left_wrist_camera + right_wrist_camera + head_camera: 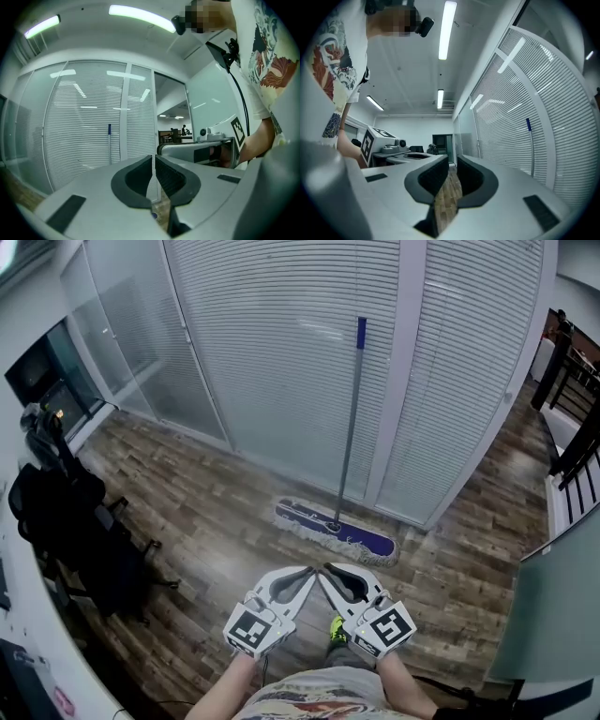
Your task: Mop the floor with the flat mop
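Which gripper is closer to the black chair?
Left. The left gripper is on the side toward the chair, with bare floor between them; the right gripper is just beyond it, farther from the chair.

Bright, even light from white ceiling tube lamps [447, 28]; fisheye bending, dark corners; right hand-held gripper [450, 164] blurs up close.

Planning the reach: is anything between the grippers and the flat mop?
Nothing visible does. Only bare wood floor lies between the left gripper, the right gripper and the flat mop leaning against the blinds; the black chair stands well off to the left.
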Tool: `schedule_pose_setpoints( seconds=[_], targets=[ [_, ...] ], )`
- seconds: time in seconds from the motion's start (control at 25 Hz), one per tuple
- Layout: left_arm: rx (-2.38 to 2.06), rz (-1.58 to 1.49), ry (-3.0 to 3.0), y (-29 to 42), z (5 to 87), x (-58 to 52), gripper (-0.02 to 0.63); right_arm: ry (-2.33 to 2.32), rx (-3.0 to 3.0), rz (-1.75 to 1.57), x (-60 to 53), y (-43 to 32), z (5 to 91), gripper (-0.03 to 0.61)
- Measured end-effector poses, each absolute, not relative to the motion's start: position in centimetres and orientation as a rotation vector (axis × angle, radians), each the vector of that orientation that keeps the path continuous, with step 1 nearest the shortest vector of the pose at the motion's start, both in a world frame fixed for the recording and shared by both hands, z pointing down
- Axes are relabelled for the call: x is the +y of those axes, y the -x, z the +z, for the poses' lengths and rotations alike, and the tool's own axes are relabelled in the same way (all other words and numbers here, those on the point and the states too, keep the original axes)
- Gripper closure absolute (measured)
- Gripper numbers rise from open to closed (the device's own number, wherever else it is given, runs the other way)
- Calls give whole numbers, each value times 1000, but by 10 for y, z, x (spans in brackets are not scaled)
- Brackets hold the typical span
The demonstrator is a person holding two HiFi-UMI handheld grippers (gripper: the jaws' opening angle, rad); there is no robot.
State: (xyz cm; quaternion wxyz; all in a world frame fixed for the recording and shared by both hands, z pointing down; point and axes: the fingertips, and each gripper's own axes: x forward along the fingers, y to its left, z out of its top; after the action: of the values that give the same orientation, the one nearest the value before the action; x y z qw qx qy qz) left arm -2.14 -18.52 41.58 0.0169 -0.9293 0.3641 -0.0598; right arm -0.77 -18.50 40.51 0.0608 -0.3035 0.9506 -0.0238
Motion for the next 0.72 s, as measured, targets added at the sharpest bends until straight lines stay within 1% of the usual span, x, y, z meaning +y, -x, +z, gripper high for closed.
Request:
schedule_pose_setpoints(
  seconds=[0.16, 0.44, 0.72],
  targets=[
    [1173, -179, 2858, -2, 406, -249, 598, 886, 2894, -59, -249, -15, 401, 526],
    [1147, -169, 2844, -42, 415, -328, 597, 875, 2895, -43, -336, -52, 400, 526],
    [1121, -207, 2834, -55, 419, -383, 595, 935, 2894, -60, -395, -63, 402, 526]
  ],
)
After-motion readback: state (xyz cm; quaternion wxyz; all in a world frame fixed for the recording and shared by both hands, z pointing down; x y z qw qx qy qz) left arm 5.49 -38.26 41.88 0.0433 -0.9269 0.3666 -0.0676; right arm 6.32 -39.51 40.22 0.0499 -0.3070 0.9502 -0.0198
